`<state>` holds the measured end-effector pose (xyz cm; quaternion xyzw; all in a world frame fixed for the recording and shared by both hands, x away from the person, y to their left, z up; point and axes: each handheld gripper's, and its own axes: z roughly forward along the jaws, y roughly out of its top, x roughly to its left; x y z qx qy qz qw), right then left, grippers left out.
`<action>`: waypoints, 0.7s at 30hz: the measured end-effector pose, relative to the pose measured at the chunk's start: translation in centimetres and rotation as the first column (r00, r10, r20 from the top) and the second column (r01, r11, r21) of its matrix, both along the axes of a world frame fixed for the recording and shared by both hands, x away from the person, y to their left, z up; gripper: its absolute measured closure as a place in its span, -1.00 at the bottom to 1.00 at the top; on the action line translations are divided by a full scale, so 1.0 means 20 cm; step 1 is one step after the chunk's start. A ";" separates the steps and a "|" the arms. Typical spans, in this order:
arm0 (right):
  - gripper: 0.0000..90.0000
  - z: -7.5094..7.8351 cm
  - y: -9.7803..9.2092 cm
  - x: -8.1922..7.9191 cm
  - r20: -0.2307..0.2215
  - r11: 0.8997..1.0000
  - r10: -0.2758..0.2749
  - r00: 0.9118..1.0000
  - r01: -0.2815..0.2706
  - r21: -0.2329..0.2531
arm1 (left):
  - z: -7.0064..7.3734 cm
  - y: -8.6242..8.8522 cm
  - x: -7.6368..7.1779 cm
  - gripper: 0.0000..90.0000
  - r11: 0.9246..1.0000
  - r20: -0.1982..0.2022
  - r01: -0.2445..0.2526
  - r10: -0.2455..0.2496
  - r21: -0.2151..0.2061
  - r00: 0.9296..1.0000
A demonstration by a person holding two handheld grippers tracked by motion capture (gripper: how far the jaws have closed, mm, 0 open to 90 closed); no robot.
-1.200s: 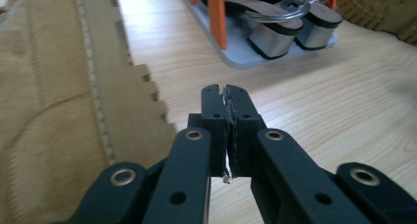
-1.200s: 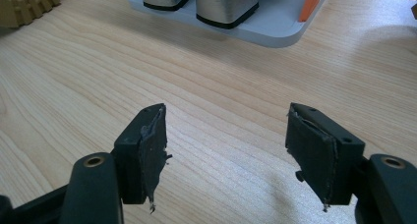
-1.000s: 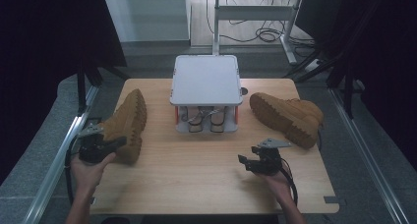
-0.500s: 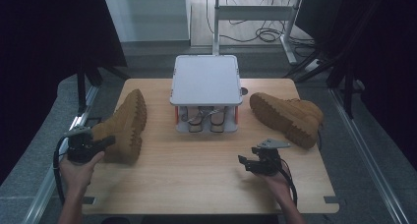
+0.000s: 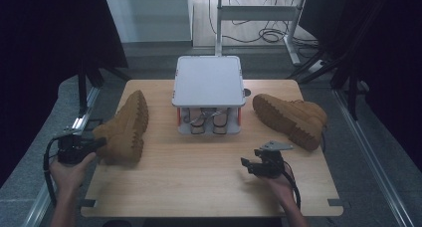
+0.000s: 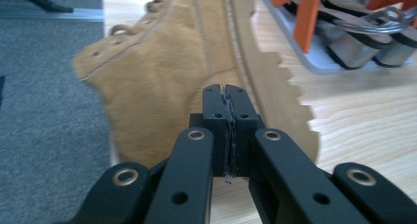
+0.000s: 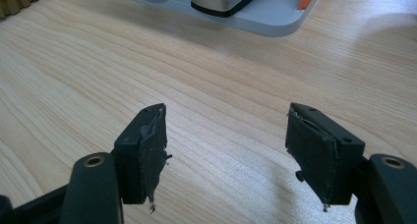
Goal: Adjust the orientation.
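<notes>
Left gripper [image 5: 94, 145] at surface's 9 o'clock edge: fingers [image 6: 216, 117] pressed together, empty, tips just short of left boot [image 5: 125, 127] lying on side, likely for nudging. Right gripper [image 5: 251, 165] at 5 o'clock: fingers [image 7: 145, 148] wide apart, empty, idle. Right boot [image 5: 291, 118] at 2 o'clock. Rack [image 5: 209, 82] centre.

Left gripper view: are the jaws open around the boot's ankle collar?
No. The left gripper has its jaws pressed shut together, with the tan boot lying just beyond them.
</notes>
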<state>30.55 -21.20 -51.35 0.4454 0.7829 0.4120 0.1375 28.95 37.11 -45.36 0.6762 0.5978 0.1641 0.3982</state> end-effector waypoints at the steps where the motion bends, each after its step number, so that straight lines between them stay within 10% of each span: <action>1: -0.28 0.00 0.00 0.00 0.000 1.000 0.001 1.000 -0.001 0.000 | -0.01 0.02 0.00 0.97 1.000 -0.001 -0.010 0.010 -0.004 1.000; 21: -0.29 -0.02 0.01 0.00 -0.011 1.000 0.000 1.000 0.000 -0.011 | -0.14 0.26 0.04 0.98 0.992 -0.048 -0.124 0.122 -0.036 0.991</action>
